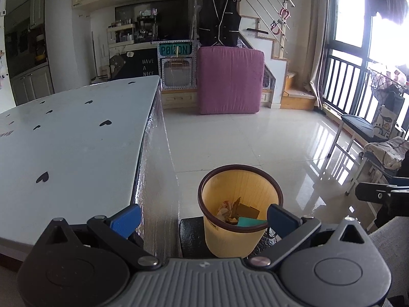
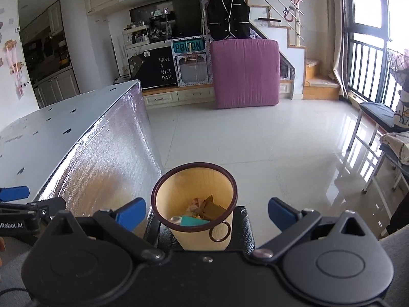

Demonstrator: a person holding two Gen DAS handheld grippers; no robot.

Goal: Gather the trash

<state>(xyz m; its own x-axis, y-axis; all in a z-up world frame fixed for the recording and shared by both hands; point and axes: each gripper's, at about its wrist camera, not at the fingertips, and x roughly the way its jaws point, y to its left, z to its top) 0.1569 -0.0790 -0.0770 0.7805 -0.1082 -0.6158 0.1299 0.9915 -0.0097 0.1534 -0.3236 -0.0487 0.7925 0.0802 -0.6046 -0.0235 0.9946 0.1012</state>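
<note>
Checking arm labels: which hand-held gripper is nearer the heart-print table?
Left. The left hand-held gripper sits beside the heart-print table edge; the right hand-held gripper is farther out, facing the yellow wastebasket.

This is a living room of a home, on two levels. A staircase with wooden steps (image 2: 317, 81) and a metal handrail goes up at the back. A black vest with white trim (image 2: 228, 10) hangs on it, above a purple square cushion (image 2: 246, 73) standing on the glossy white tiled floor (image 2: 255, 138). There are cream kitchen cabinets (image 1: 30, 81) at the left, a cluttered shelf of bottles (image 2: 139, 34), a black cloth with "HAVE A NICE DAY!" (image 2: 165, 70), and tall windows with a dark railing (image 1: 342, 76).
</note>
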